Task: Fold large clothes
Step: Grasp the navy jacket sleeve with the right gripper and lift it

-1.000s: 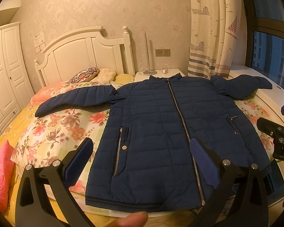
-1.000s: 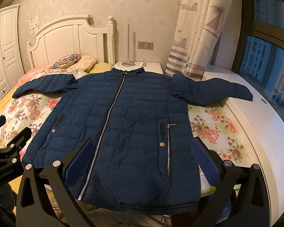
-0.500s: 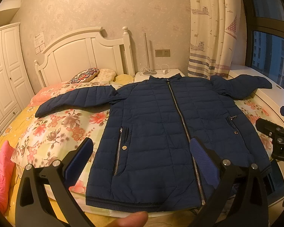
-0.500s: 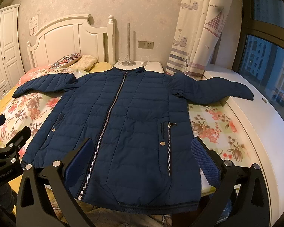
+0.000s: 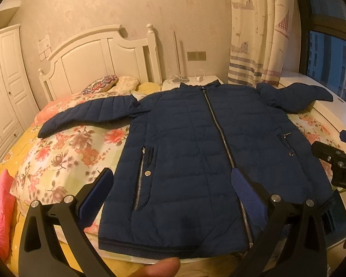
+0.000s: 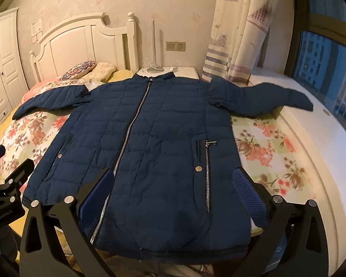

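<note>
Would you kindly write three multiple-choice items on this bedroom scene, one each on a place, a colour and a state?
1. Where does the jacket lie?
A. Spread flat on the bed
B. Hung on the wardrobe
C. Bundled on the nightstand

2. What colour is the jacket?
A. Red
B. Navy blue
C. White

3. How is the front zipper?
A. Fully undone
B. Missing
C. Closed up to the collar

Key:
1 A, it lies front up on the floral bedspread with both sleeves out sideways.
2 B, its quilted fabric shows dark blue in both views.
3 C, the silver teeth run unbroken from hem to collar.
</note>
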`<act>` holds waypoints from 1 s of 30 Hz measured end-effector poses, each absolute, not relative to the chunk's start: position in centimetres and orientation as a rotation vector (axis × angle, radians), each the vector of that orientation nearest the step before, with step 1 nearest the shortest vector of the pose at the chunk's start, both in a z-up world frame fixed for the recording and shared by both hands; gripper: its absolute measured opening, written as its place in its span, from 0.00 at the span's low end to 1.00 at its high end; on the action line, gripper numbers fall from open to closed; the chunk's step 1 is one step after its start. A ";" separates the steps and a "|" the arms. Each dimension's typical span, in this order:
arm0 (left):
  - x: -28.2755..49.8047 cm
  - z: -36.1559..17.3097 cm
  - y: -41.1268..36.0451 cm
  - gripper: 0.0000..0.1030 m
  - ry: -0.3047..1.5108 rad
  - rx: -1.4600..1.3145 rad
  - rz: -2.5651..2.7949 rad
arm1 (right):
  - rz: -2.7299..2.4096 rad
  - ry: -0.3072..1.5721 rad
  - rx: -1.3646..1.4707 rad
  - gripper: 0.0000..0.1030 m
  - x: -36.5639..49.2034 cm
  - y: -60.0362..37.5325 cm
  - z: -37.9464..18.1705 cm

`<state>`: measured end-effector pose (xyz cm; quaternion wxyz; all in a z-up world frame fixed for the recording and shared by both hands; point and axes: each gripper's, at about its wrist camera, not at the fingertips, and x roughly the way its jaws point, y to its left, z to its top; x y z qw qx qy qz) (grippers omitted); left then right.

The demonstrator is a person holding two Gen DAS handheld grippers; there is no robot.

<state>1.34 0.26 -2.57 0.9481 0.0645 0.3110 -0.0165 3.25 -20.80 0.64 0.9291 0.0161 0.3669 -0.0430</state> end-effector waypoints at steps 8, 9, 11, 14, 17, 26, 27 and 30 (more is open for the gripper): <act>9.9 -6.3 -0.6 0.98 0.712 0.141 -0.102 | -0.166 0.776 0.095 0.96 8.6 -27.6 -2.2; 11.7 -6.7 -1.0 0.98 0.734 0.159 -0.100 | -0.191 0.780 0.105 0.96 9.6 -29.0 -2.6; 16.1 -7.4 -1.4 0.98 0.793 0.170 -0.111 | -0.236 0.783 0.134 0.96 11.9 -32.1 -3.3; 23.1 -8.9 -1.6 0.98 0.832 0.196 -0.055 | -0.283 0.803 0.235 0.96 15.9 -37.4 -4.6; 28.5 -10.8 -1.2 0.98 0.847 0.204 0.013 | -0.326 0.796 0.379 0.96 19.8 -43.3 -6.1; 33.5 -15.0 2.0 0.98 0.931 0.020 -0.042 | -0.454 0.758 0.511 0.96 28.7 -51.9 -8.4; 33.4 -15.1 1.9 0.98 0.928 0.020 -0.043 | -0.476 0.763 0.524 0.94 29.5 -52.6 -8.9; 33.2 -15.3 1.6 0.98 0.933 0.048 -0.038 | -0.507 0.768 0.557 0.59 30.7 -53.7 -10.0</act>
